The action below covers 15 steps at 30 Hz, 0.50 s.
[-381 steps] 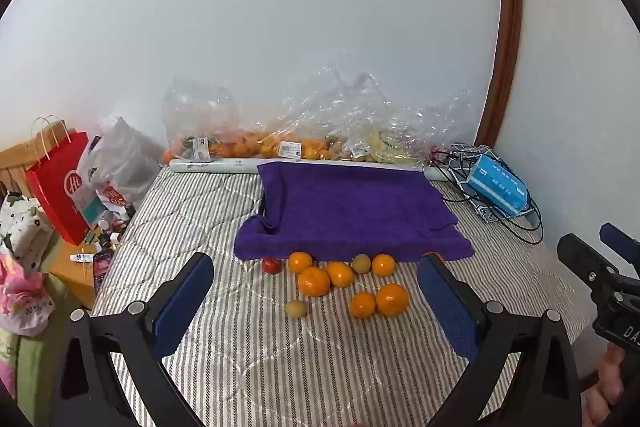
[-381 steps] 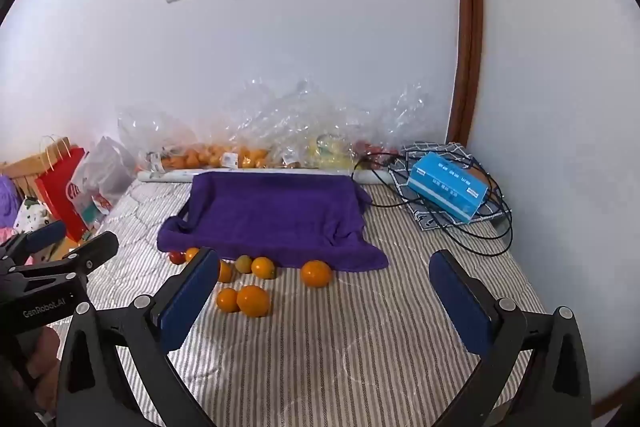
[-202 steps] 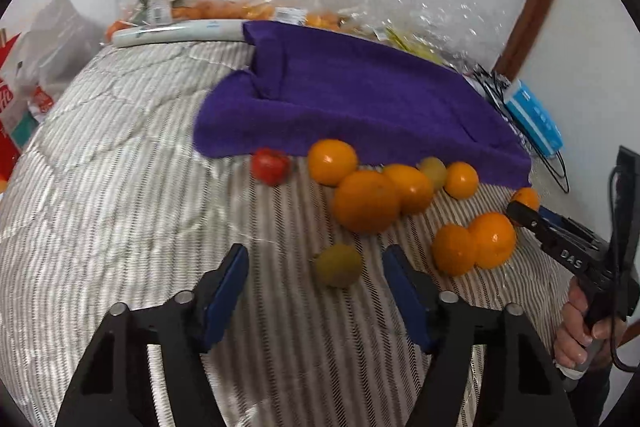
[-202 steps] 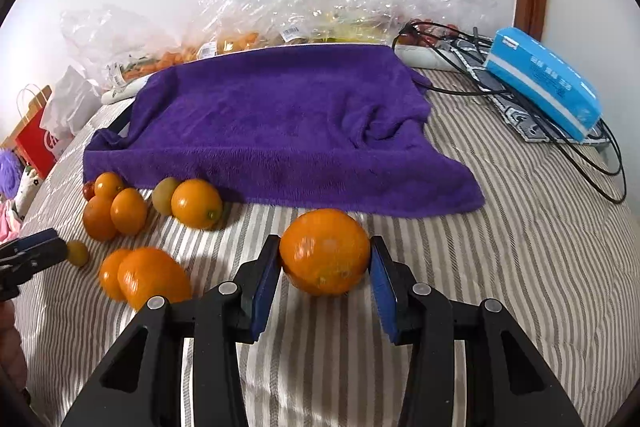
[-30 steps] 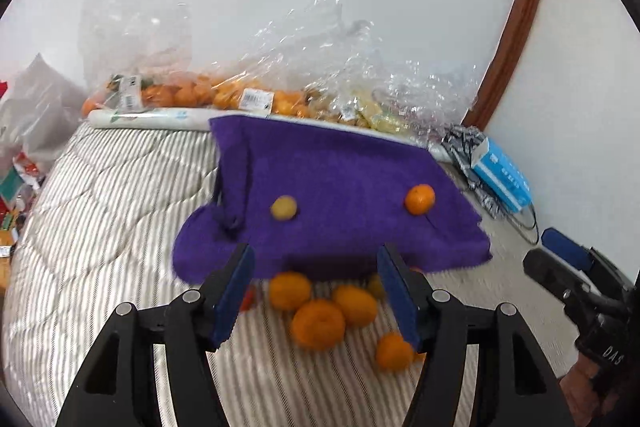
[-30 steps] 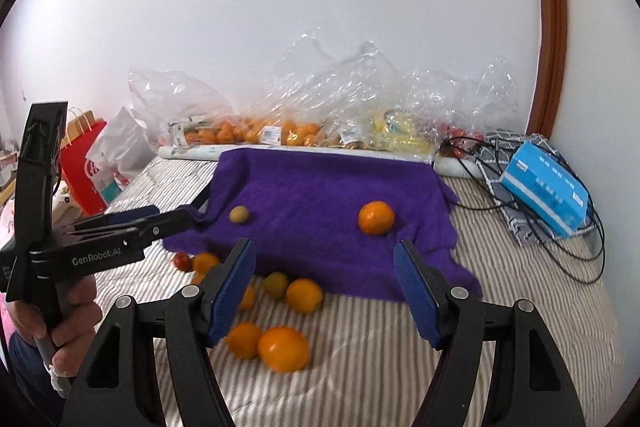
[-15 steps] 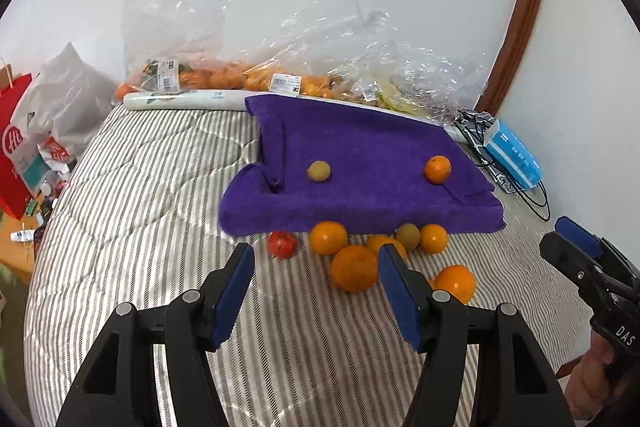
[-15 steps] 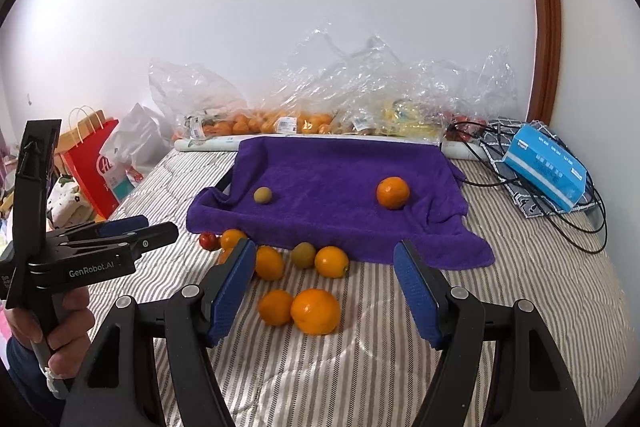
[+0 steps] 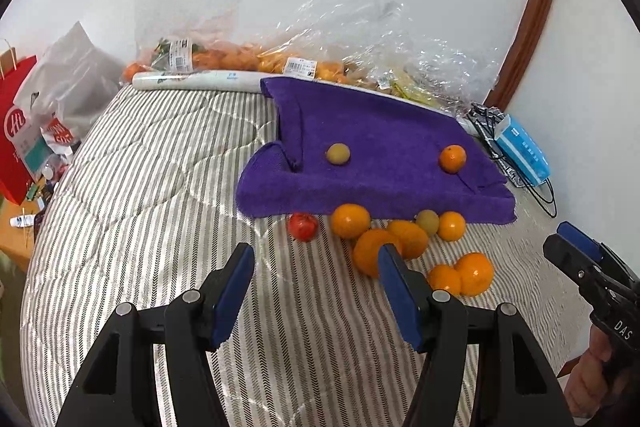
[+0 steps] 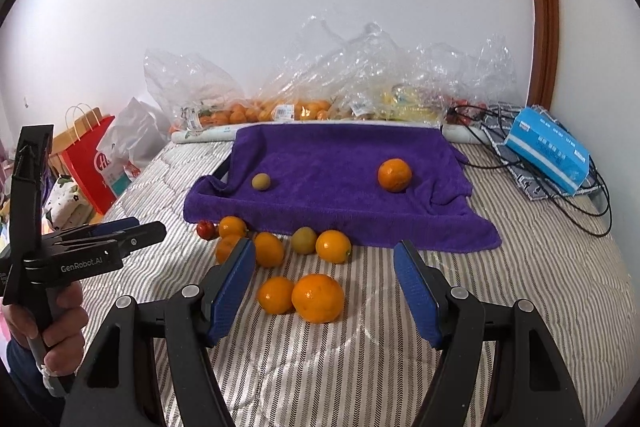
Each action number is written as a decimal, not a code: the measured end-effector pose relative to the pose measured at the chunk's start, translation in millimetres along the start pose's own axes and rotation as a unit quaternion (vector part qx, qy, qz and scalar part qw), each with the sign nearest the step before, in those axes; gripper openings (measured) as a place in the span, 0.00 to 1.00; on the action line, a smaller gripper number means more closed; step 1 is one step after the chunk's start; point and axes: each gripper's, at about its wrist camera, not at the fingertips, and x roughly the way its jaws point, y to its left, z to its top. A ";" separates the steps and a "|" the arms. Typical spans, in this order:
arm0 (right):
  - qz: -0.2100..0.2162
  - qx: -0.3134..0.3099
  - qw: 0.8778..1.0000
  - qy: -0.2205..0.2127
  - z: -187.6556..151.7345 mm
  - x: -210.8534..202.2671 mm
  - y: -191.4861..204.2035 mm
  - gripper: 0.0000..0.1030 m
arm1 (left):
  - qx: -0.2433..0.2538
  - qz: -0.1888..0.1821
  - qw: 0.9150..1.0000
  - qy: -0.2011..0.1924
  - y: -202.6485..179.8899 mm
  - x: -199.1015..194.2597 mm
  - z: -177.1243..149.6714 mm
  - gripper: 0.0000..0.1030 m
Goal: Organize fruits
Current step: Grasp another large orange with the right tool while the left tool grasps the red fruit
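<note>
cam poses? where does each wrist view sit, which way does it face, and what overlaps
Left wrist: on the left gripper, looking down and forward at the bed, towel and fruit; own open fingers, plus right gripper and hand at right edge.
Right wrist: on the right gripper, same heading; own open fingers, left gripper and hand at left.
Shared: towel, its orange and green fruit, loose fruit in front.

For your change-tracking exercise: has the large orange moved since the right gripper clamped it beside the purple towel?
Yes. The large orange now sits up on the purple towel, toward its right side.
</note>
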 end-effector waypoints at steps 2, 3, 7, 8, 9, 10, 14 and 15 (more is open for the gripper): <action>-0.003 -0.003 1.000 0.003 -2.1 4.1 0.1 0.69 | -0.001 0.005 1.000 0.004 2.5 4.0 -1.6 0.60; -0.004 -0.004 1.000 0.004 -2.9 6.2 0.1 0.69 | -0.002 0.007 1.000 0.007 4.6 6.9 -2.7 0.60; -0.009 -0.003 1.000 0.014 -8.2 19.0 -1.3 0.69 | -0.007 0.012 1.000 0.015 13.1 16.3 -5.6 0.60; -0.009 -0.003 1.000 0.017 -9.6 22.8 -1.8 0.68 | -0.010 0.014 1.000 0.018 16.0 19.7 -6.5 0.60; -0.010 -0.003 1.000 0.020 -11.1 26.0 -2.3 0.67 | -0.012 0.014 1.000 0.021 18.3 22.2 -7.2 0.60; -0.012 -0.005 1.000 0.025 -13.3 31.1 -2.5 0.65 | -0.013 0.015 1.000 0.023 20.2 24.1 -7.8 0.60; -0.005 -0.008 0.999 0.047 -21.4 48.4 -1.5 0.59 | -0.020 0.017 0.999 0.027 28.2 28.5 -9.5 0.60; -0.004 -0.012 0.999 0.051 -24.0 52.6 -0.3 0.58 | -0.021 0.015 0.999 0.026 30.0 28.4 -9.8 0.60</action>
